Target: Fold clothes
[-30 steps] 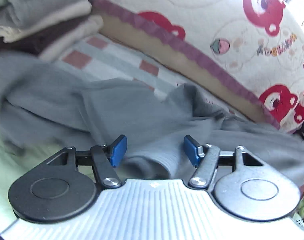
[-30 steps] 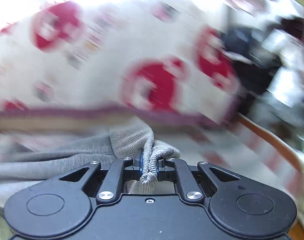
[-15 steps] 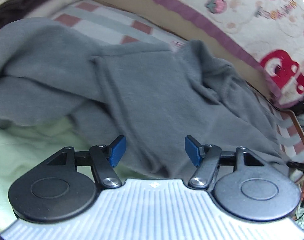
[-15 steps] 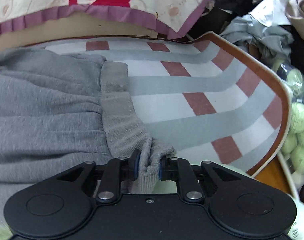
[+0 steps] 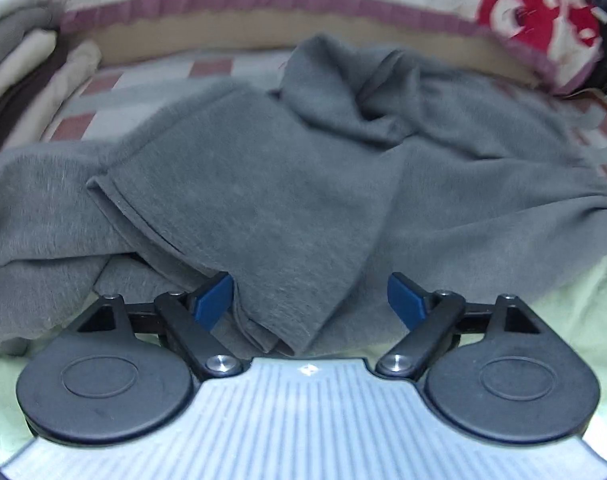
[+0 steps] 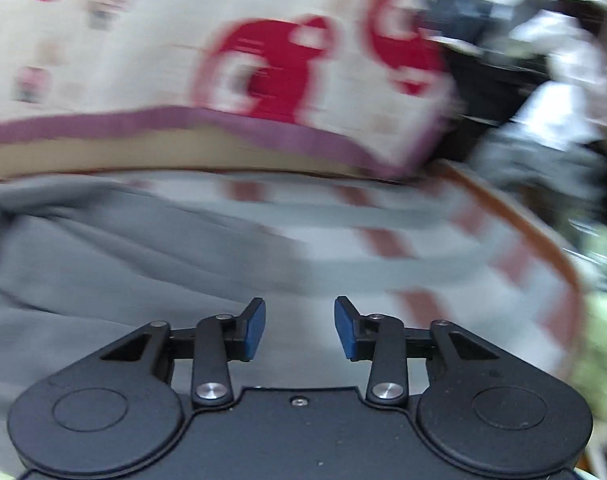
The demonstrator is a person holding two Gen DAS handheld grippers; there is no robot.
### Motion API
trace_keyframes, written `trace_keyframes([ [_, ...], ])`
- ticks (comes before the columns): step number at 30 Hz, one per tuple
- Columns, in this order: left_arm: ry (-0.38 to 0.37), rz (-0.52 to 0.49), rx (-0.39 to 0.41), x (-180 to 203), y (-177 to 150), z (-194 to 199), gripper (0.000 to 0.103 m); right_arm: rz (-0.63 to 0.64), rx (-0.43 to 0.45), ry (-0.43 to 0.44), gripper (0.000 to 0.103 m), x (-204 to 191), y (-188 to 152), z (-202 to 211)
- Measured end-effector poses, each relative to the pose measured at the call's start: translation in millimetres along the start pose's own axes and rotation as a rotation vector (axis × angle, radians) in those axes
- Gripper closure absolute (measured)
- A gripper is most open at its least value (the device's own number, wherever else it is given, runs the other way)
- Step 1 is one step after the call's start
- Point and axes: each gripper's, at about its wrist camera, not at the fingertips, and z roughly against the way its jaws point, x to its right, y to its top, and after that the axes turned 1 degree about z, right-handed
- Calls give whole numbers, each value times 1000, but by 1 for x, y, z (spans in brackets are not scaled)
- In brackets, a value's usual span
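Note:
A grey sweatshirt (image 5: 303,184) lies rumpled across the striped bed mat, one folded flap reaching toward me. My left gripper (image 5: 309,304) is open, low over the near edge of that flap, and the cloth lies between the blue pads without being pinched. In the right wrist view the same grey sweatshirt (image 6: 103,264) fills the lower left, blurred by motion. My right gripper (image 6: 299,330) is open just above the garment's right edge, with nothing between its pads.
A stack of folded clothes (image 5: 19,64) sits at the far left. A cartoon bear quilt (image 6: 183,60) with a purple border runs along the back. The red and grey striped mat (image 6: 443,264) ends at a brown rim on the right, with clutter (image 6: 543,120) beyond.
My right gripper has let go of the ribbed hem and opened, then tilted up. The left gripper has moved closer to the garment's flap and stayed open.

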Motion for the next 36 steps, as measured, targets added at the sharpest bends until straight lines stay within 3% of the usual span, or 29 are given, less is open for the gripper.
trace_keyframes([
  [1,39,-14,-12,1,2,-4,46,14,3,49,57,-11,5,-7],
  [2,67,-29,-20,2,6,-5,58,29,5,93,56,-22,11,-15],
  [3,88,-43,-25,1,10,-4,80,43,6,129,56,-33,17,-23],
  [4,74,-13,-19,-4,15,0,90,57,2,153,56,-41,21,-28],
  [7,-8,126,34,-28,33,15,94,97,-12,216,56,-65,31,-39],
  [11,112,85,166,-35,58,42,95,150,-30,299,56,-97,44,-54],
  [14,162,140,240,-53,78,64,95,180,-8,297,55,-106,41,-56],
  [15,184,153,264,-58,82,69,95,179,0,274,49,-107,39,-59],
  [24,321,228,370,-100,104,86,98,76,-27,120,48,-63,44,-79],
  [26,358,252,414,-109,108,99,98,67,-30,140,48,-53,44,-77],
  [30,413,302,612,-115,91,152,99,96,-28,231,48,-46,35,-68],
  [33,447,303,620,-118,81,157,103,152,-61,328,48,-64,18,-64],
  [36,412,279,472,-127,79,125,103,226,-95,403,48,-96,9,-63],
])
